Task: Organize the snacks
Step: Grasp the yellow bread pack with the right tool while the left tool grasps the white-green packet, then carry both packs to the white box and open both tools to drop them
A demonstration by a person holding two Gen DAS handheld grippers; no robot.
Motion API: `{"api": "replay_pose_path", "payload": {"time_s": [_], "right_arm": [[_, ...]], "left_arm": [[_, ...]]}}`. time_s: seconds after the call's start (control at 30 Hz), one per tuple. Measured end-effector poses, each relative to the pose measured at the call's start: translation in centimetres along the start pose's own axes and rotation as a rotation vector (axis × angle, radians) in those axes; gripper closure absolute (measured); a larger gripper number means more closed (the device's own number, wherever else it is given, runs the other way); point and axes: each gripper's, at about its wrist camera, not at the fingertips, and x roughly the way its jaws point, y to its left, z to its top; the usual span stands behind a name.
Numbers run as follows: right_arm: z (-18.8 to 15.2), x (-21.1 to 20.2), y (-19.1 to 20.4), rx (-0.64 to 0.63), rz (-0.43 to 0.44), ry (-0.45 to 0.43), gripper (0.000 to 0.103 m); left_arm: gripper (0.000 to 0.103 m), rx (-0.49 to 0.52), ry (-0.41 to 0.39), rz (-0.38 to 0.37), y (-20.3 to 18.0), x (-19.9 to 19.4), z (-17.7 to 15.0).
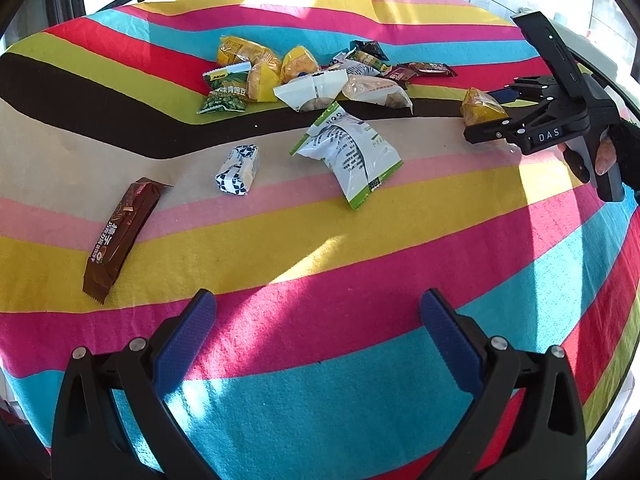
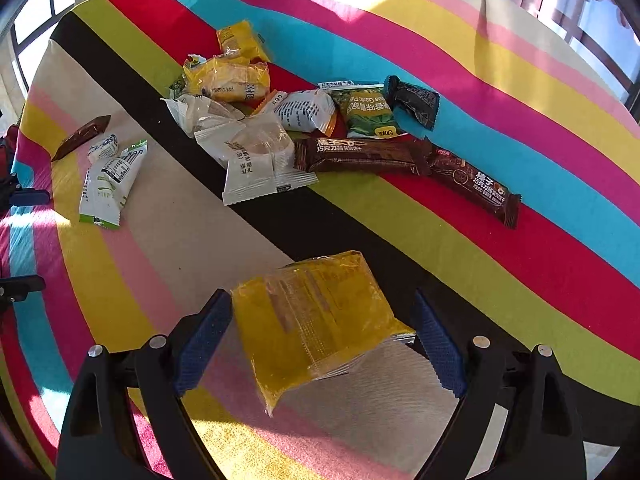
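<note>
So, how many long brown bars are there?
3. One brown bar lies alone, away from the pile; a second bar and third bar lie end to end at its edge. More may be hidden.

The left gripper [image 1: 318,320] hangs over the striped surface [image 1: 360,264] with its blue pads wide apart and nothing between them. A brown chocolate bar [image 1: 120,236] lies off to the left, a small blue-and-white packet [image 1: 238,170] sits near it, and a white-and-green pouch [image 1: 352,152] is in the middle. Further back there's a messy pile of snacks [image 1: 316,76]. At the right edge, the right gripper [image 1: 494,114] has a yellow packet [image 1: 480,108] between its fingers, held off the cloth.
</note>
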Motion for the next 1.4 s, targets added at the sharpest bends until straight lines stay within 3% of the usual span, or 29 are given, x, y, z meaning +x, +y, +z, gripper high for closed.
{"api": "replay_pose_path", "payload": {"time_s": [0.03, 0.07, 0.33, 0.4, 0.43, 0.53, 0.73, 0.83, 0.97, 1.03, 1.07, 1.13, 1.27, 1.4], "right_arm": [[-0.5, -0.4, 0.0, 0.022, 0.014, -0.022, 0.031], [-1.2, -0.7, 0.1, 0.052, 0.035, -0.038, 0.050], [-7.6, -7.1, 4.8, 0.299, -0.087, -0.188, 0.051], [-8.7, -8.3, 5.2, 0.385, -0.086, -0.208, 0.051], [-9.4, -8.8, 5.2, 0.436, -0.062, -0.216, 0.050], [-10.7, -9.6, 5.6, 0.504, -0.029, -0.234, 0.050], [-12.0, -10.8, 7.1, 0.528, -0.004, -0.249, 0.050], [-12.1, -11.3, 7.6, 0.548, 0.014, -0.272, 0.050], [-12.1, -12.0, 8.0, 0.568, 0.012, -0.295, 0.049], [-12.2, -12.4, 8.2, 0.577, 0.016, -0.299, 0.049], [-12.3, -12.5, 8.4, 0.576, 0.014, -0.298, 0.049], [-12.4, -12.8, 8.8, 0.571, 0.001, -0.294, 0.049], [-12.9, -13.3, 9.6, 0.565, -0.005, -0.293, 0.049], [-13.5, -13.7, 10.4, 0.553, -0.019, -0.287, 0.049]], "left_arm": [[0.001, 0.002, 0.002, 0.000, 0.0, 0.0, 0.0], [0.001, 0.003, 0.006, 0.000, 0.0, 0.1, 0.1], [0.001, -0.043, 0.018, -0.012, -1.1, 1.5, 2.5], [0.001, -0.087, 0.006, -0.025, -1.5, 1.9, 3.9], [0.001, -0.078, -0.026, 0.013, -1.9, 1.6, 4.8], [0.001, 0.128, -0.115, 0.118, -4.0, 0.6, 7.6], [0.001, 0.486, 0.013, -0.200, -3.2, 1.9, 10.1], [0.004, 0.614, 0.043, -0.226, -3.1, 3.2, 10.5], [0.009, 0.713, 0.092, -0.243, -3.5, 4.9, 10.2], [0.018, 0.762, 0.118, -0.256, -3.6, 5.8, 9.9], [0.021, 0.755, 0.104, -0.290, -3.3, 5.8, 9.9], [0.061, 0.671, 0.151, -0.433, -2.3, 6.1, 10.4], [0.066, 0.583, 0.123, -0.393, -2.1, 5.4, 8.8], [0.066, 0.443, 0.074, -0.441, -3.1, 1.4, 5.7]]}}
